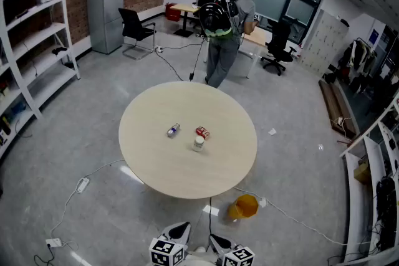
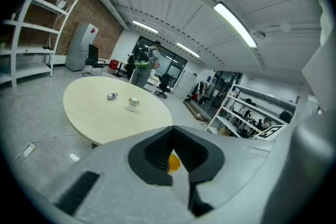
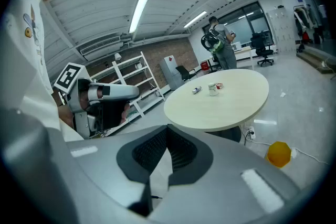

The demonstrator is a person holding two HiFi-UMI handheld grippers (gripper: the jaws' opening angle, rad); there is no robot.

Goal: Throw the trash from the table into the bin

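Three pieces of trash lie near the middle of the round beige table: a small blue-and-silver can on its side, a red packet and a white cup. An orange-yellow bin sits on the floor by the table's near right edge. My left gripper and right gripper are at the bottom of the head view, short of the table. Both are shut on nothing. In the left gripper view the can and cup are far ahead. The right gripper view shows the bin low right.
A person with a backpack stands beyond the table, back turned. White shelves line the left wall and more shelving the right. Cables and a power strip lie on the floor left of the table. An office chair stands further back.
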